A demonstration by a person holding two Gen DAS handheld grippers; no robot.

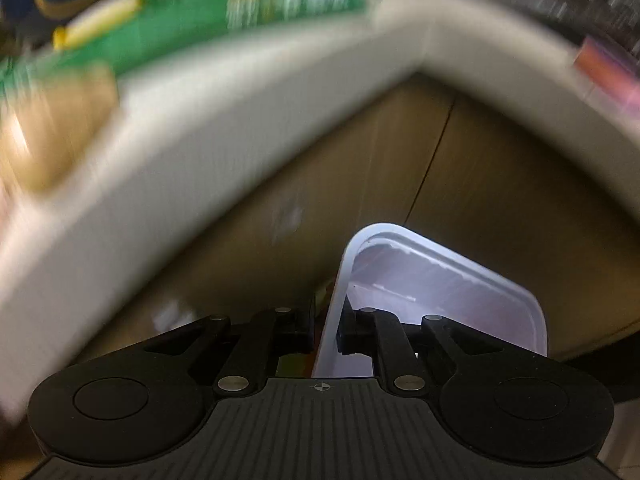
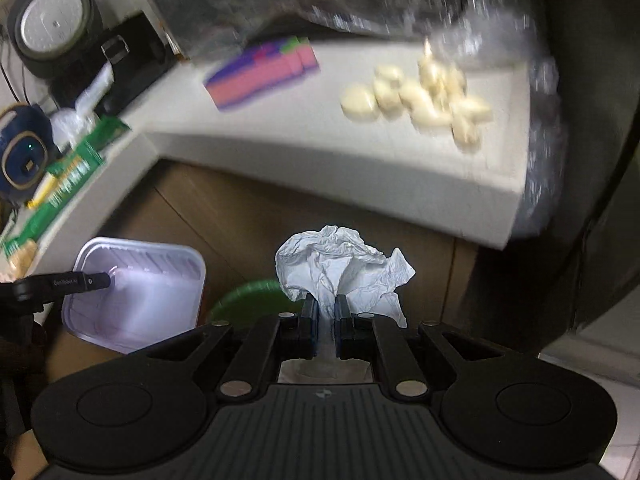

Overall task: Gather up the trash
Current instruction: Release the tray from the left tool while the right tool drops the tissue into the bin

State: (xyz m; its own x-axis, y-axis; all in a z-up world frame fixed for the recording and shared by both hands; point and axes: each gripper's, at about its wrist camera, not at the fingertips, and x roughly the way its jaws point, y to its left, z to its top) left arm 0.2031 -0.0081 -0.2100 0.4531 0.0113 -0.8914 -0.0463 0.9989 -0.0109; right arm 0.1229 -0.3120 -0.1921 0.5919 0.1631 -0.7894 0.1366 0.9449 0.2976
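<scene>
Left tool (image 1: 325, 330) clamps the tray (image 1: 440, 280), right tool (image 2: 328, 320) clamps the tissue (image 2: 340, 264); next, drop both into the green bin (image 2: 248, 300) below.

Left gripper (image 1: 325, 330) jaws clamped on clear plastic tray (image 1: 440, 292) rim, below blurred white counter (image 1: 240, 128).

crumpled white tissue (image 2: 344, 268), clear plastic tray (image 1: 436, 292)

white tissue (image 2: 344, 268), clear tray (image 2: 136, 296), grn wrapper (image 2: 68, 172)
</scene>
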